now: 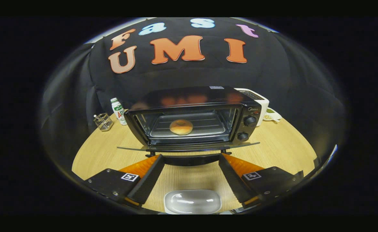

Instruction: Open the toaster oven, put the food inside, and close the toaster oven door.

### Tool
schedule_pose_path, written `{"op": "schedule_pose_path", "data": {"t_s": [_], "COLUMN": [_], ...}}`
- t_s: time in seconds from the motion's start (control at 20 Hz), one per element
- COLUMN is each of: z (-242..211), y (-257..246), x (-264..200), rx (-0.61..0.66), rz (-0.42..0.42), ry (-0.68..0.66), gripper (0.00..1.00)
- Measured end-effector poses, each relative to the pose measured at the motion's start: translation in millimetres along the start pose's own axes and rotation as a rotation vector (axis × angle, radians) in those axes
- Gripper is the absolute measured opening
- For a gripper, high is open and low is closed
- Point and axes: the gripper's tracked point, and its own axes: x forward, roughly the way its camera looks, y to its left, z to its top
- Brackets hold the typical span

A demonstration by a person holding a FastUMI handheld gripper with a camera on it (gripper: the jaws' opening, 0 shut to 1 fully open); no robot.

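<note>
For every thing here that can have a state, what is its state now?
Black toaster oven: door open, folded down flat.
Round golden bun: inside, lying on the oven's metal tray.
Gripper: fingers open, holding nothing, tips just below the door's front edge.
White plastic bottle: upright, left of the oven.

gripper view: rides on the hand-held gripper (190,158) | low over the tabletop (282,148) | faces the toaster oven (193,117) front, level | near, just off its lowered door (189,146)
</note>
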Motion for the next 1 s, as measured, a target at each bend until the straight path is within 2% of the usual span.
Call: {"op": "schedule_pose_path", "data": {"t_s": [0.55,1.0], "z": [64,112], "y": [1,6], "x": [30,2], "rx": [0.03,0.042], "rz": [0.002,0.032], "ry": [-0.087,-0.154], "gripper": [1.0,1.0]}}
